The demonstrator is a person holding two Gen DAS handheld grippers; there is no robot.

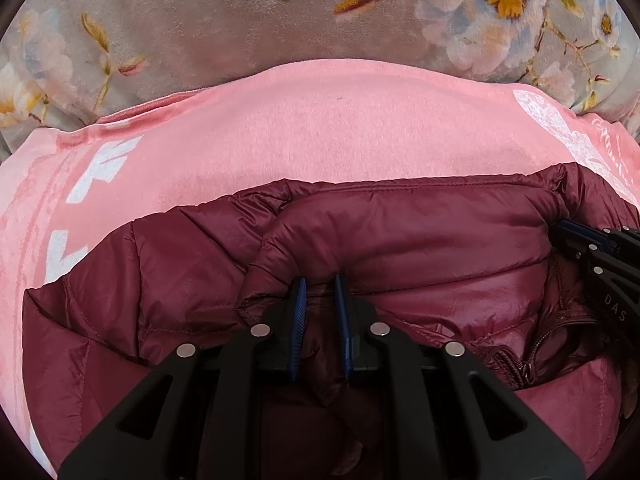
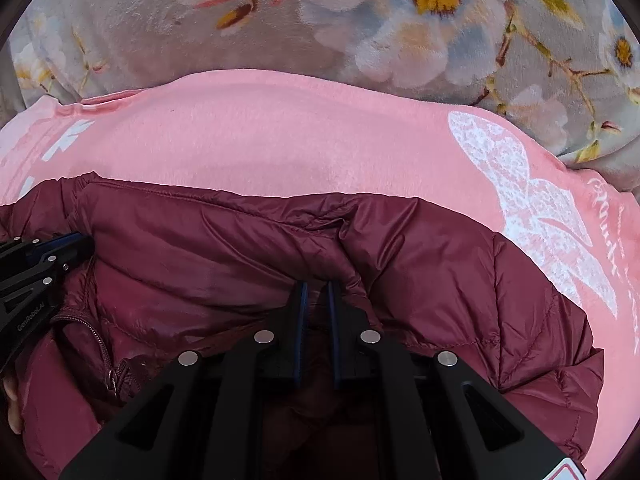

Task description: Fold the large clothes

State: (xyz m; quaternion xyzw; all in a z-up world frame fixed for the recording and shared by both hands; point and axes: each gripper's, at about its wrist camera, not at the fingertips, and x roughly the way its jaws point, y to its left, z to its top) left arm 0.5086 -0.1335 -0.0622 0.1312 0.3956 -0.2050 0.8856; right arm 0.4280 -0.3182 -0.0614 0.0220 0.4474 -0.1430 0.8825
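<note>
Floral blanket (image 1: 208, 20) filled the 12 o'clock band in both wrist views, grey plush with white and yellow flowers. Pink sheet (image 1: 320, 128) lay over it, spanning 9 to 3 o'clock mid-frame, with white block letters (image 1: 104, 168) at 9 o'clock and a white lacy butterfly print (image 2: 532, 208) at 3 o'clock in the right view.

Maroon puffer jacket (image 1: 420, 236) sat on the pink sheet and took the lower half of both views, 4 to 8 o'clock. Its quilted edge was bunched and rolled toward the grippers. Zipper (image 1: 532, 356) showed at 4 o'clock in the left view, 8 o'clock in the right view.

Left gripper (image 1: 320, 284): the 2 blue-padded fingers were nearly together, pinching a fold of jacket fabric at 6 o'clock. Right gripper (image 2: 316, 286): same story, fingers almost closed on a fold of the jacket at 6 o'clock.

Each gripper showed in the other's camera: the right one at 3 o'clock in the left view, the left one at 9 o'clock in the right view, both touching the jacket. Fingertips of a hand (image 2: 12, 404) sat at the 8 o'clock rim in the right view.
</note>
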